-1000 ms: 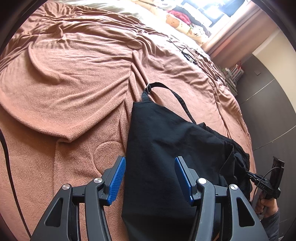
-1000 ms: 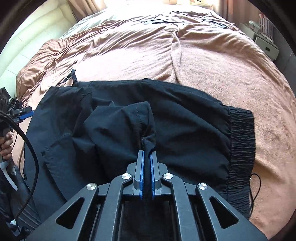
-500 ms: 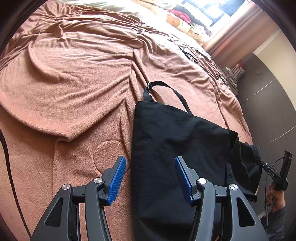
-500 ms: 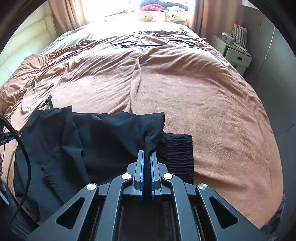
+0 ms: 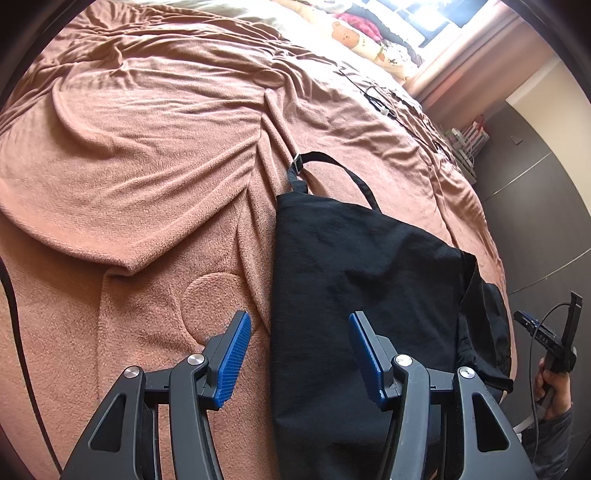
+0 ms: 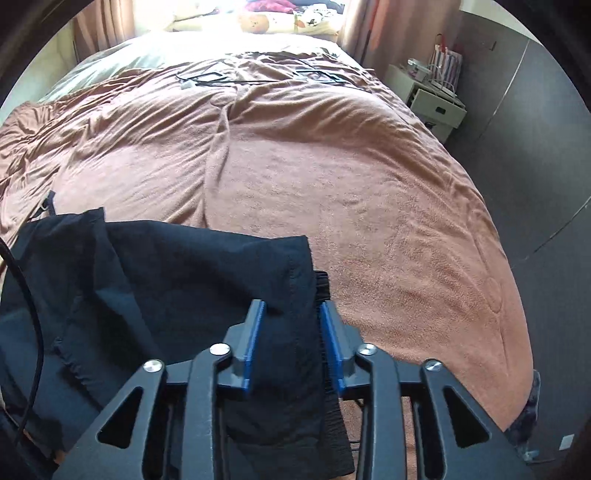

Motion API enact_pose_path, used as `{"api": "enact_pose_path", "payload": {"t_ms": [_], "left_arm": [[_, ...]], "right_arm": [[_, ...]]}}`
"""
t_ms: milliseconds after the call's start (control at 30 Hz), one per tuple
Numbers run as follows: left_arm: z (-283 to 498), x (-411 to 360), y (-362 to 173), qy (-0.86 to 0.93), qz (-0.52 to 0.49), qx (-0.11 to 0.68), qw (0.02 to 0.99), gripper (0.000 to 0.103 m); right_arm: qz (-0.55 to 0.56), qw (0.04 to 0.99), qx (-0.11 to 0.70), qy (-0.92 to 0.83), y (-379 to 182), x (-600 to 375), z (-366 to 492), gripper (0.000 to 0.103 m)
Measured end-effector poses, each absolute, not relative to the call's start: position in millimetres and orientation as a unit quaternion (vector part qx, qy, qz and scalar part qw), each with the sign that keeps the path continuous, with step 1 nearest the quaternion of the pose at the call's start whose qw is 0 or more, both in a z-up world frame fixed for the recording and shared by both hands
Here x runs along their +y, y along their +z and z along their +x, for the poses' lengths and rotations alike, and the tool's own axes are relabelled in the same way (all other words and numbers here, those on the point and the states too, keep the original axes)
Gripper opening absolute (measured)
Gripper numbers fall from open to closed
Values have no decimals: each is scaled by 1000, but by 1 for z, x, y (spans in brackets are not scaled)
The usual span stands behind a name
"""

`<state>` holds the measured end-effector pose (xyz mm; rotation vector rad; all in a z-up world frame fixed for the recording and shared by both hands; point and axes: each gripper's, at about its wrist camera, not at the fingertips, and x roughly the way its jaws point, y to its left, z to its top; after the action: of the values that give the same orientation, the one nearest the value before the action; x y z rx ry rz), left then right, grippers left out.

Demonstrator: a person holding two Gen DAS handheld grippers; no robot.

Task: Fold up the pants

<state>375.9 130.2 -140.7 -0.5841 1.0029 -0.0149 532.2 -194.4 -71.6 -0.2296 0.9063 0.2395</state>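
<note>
Black pants (image 5: 354,280) lie folded on a brown blanket (image 5: 129,155) on a bed, with a strap and buckle (image 5: 297,162) at the far end. My left gripper (image 5: 299,354) is open above the near left edge of the pants. In the right wrist view the pants (image 6: 166,280) lie at the lower left, their ribbed waistband (image 6: 323,291) under a folded layer. My right gripper (image 6: 290,339) is open, its blue pads either side of the pants' right edge, the cloth loose between them.
Black cables (image 6: 229,75) lie on the far part of the blanket (image 6: 351,177). Pillows and soft toys (image 5: 354,33) sit at the head of the bed. A white nightstand (image 6: 432,99) stands by the dark wardrobe wall (image 6: 535,147). A black cord (image 6: 26,295) hangs at the left.
My right gripper, shut on the pants' cloth, carried it to the right over the waistband and has now opened, letting it go. The left gripper stayed open and nearly still.
</note>
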Motion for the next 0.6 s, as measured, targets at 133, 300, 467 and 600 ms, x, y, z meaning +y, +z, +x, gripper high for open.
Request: {"api": "enact_pose_path", "payload": {"t_ms": [133,300,467,600], "left_arm": [[376,128,-140,-10,-274,474,837,57],[377,127,-139,-15,-273,474,837,57],[375,126,-137,-17,-273,472,838,57],[373,128,-137,-17,-276,471,838,57]], "right_arm": [[-115,886,417,169,-63,-179,507,52],[-123,868,411,249,-60,-151,481,52],[-160,842,419,299,-73,-126,468,52],[-185,818,431,332,-87,-109,462,52]]}}
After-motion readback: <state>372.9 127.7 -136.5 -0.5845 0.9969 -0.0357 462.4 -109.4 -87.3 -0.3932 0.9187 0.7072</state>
